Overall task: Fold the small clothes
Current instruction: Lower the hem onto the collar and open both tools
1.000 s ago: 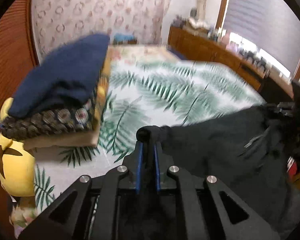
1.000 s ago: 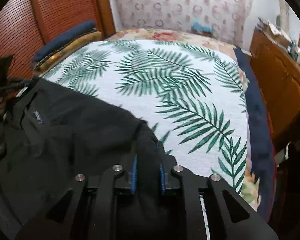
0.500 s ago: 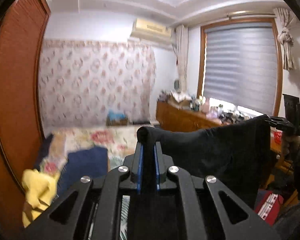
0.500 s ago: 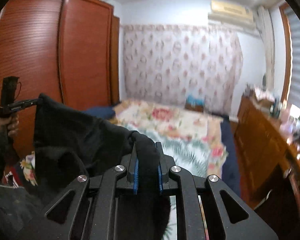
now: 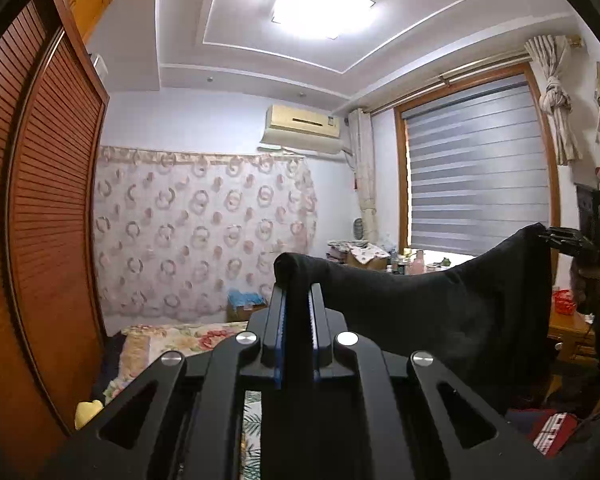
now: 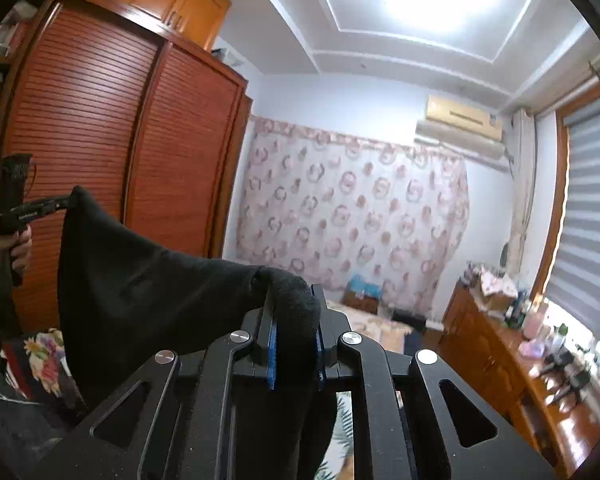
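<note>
A black garment (image 5: 440, 312) hangs stretched in the air between my two grippers. My left gripper (image 5: 298, 292) is shut on one top corner of it. In the left wrist view the right gripper (image 5: 550, 234) holds the other corner at the far right. My right gripper (image 6: 294, 300) is shut on a bunched corner of the same black garment (image 6: 140, 280). In the right wrist view the left gripper (image 6: 66, 202) grips the far corner at the left. Both cameras point up and forward, well above the bed.
A bed with a floral cover (image 5: 188, 336) and palm-leaf sheet (image 6: 340, 412) lies below. A red-brown louvred wardrobe (image 6: 100, 140) stands on the left. A wooden dresser (image 6: 508, 344) with clutter runs under the window on the right. A yellow item (image 5: 88, 410) lies low left.
Both grippers have lifted the black garment off the bed and high into the air. The views tilted from the bed up to the wall and ceiling. The garment now hangs spread between them.
</note>
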